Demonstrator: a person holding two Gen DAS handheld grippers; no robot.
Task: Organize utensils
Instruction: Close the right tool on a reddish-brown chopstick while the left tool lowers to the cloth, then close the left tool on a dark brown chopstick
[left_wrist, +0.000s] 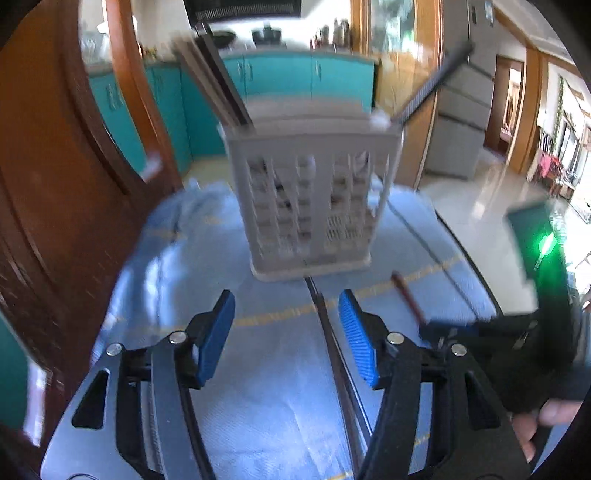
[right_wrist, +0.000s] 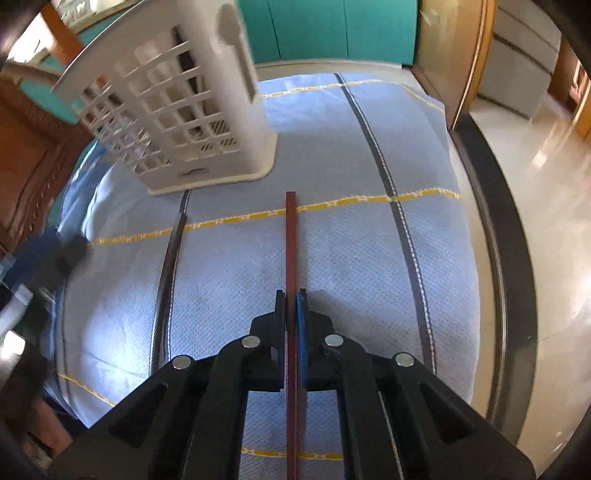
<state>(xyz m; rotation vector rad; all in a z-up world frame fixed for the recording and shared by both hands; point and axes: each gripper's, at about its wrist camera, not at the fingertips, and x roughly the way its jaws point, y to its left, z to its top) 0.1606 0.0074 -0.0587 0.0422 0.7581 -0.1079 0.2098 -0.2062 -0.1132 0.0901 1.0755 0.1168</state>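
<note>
Pinching a thin red-brown chopstick, the right gripper has its 2 fingers pressed tight on it. The stick runs straight out past the tips and hangs above the blue cloth on the tabletop. A person's hand shows at the edge of the left view, under this gripper.

The left gripper has its 2 blue fingers spread apart with nothing between them. It sits above the blue cloth too. Just beside the right-hand finger lies a dark chopstick, flat on the cloth. It follows a dark stripe and its far end comes close to the basket.

Yellow lines and dark stripes cross the cloth.

Farther out stands a pale plastic utensil basket with square holes in its sides. It stands upright on the cloth. A bunch of long sticks leans out of its left side. Another dark stick leans out of its right side. The picture is blurry there, so I cannot tell how many there are.

Behind the basket are teal cupboards and a wooden door frame.
</note>
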